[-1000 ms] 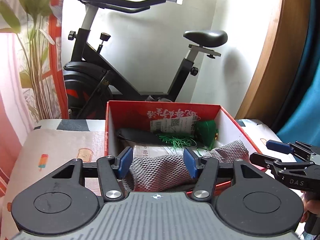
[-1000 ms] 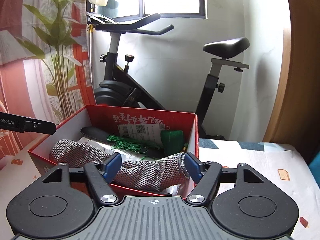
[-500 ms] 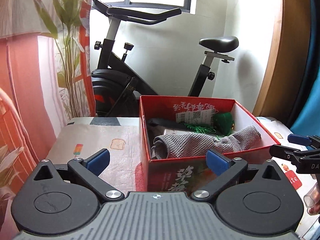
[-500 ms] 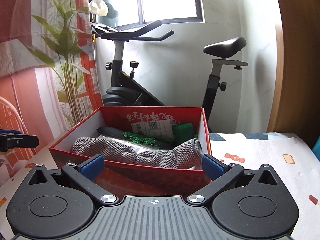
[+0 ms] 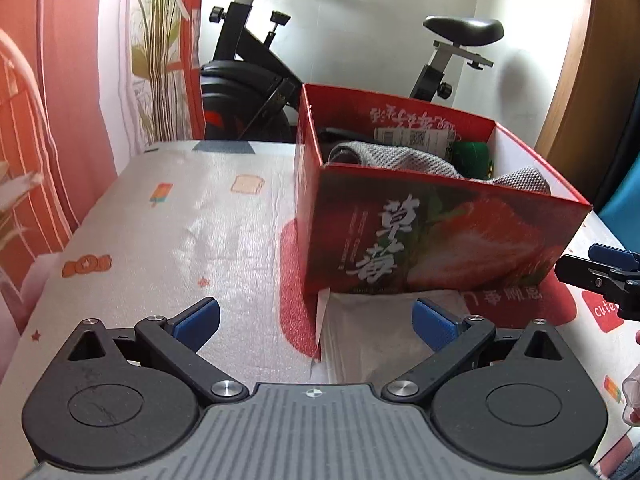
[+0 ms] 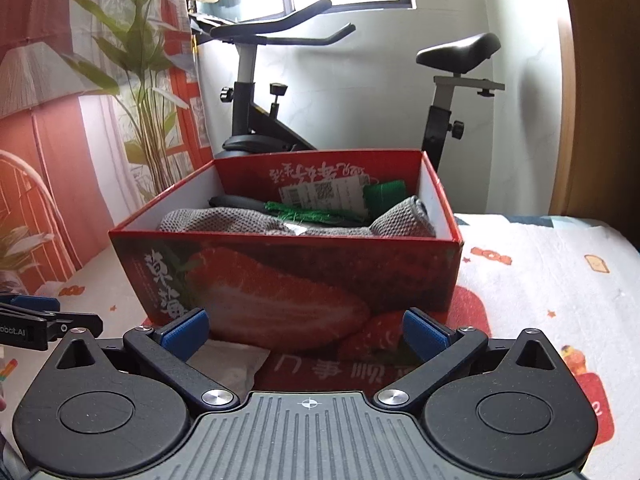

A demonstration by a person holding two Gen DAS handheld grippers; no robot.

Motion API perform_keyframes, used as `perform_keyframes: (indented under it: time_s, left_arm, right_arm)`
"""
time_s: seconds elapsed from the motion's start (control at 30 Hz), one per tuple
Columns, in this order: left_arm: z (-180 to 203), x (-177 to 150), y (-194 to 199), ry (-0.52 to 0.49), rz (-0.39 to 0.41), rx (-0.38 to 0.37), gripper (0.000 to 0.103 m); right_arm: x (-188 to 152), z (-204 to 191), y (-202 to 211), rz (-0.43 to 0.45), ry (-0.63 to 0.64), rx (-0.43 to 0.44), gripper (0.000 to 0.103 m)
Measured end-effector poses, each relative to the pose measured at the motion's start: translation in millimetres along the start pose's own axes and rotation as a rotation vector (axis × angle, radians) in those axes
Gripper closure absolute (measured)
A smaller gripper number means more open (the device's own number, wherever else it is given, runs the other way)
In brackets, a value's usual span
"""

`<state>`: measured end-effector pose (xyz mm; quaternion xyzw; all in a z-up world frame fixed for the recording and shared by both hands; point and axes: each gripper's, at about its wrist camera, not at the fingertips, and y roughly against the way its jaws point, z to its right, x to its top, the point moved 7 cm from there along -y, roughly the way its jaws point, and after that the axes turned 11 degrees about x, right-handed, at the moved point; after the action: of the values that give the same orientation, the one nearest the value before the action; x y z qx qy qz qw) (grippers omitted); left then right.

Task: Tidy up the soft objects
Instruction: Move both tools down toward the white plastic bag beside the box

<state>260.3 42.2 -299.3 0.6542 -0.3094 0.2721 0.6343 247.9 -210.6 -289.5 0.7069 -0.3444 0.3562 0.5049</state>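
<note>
I see the grey knitted cloth point(image 6: 248, 222) lying inside the red strawberry box point(image 6: 304, 280), draped across the other contents. My left gripper point(image 5: 316, 322) and right gripper point(image 6: 306, 334) both have just been opening and stand wide with nothing between the pads, hovering near the box's front wall above the patterned bed cover point(image 5: 180, 232)

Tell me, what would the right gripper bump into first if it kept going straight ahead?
Probably the near wall of the red box. The right gripper stands open and empty, pointing at that strawberry-printed side. Depth is hard to judge, and it tilts down, so it might touch the table cover first.
</note>
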Motion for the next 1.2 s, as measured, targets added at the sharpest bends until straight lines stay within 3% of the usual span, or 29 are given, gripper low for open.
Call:
perform_keyframes:
  time_s: [0.17, 0.4, 0.87, 0.9, 1.03, 1.2]
  left_arm:
    - [-3, -18, -22, 0.018, -0.068, 0.021, 0.0]
    - [-2, -27, -44, -0.001, -0.1, 0.028, 0.0]
    - [14, -24, -69, 0.035, -0.114, -0.089, 0.002]
    - [14, -23, -69, 0.038, -0.113, -0.097, 0.004]
    - [21, -25, -65, 0.01, -0.1, -0.095, 0.03]
    - [32, -27, -60, 0.016, -0.106, -0.155, 0.039]
  right_arm:
    - [-28, -2, -20, -0.082, -0.014, 0.019, 0.004]
    - [-52, -3, -49, -0.177, -0.029, 0.046, 0.004]
    - [-61, -7, -68, -0.211, -0.025, 0.095, 0.012]
    - [-62, -8, -68, -0.211, -0.017, 0.098, 0.014]
    - [-65, -11, -71, -0.214, 0.0, 0.112, 0.016]
    - [-65, -13, -70, -0.216, -0.008, 0.132, 0.019]
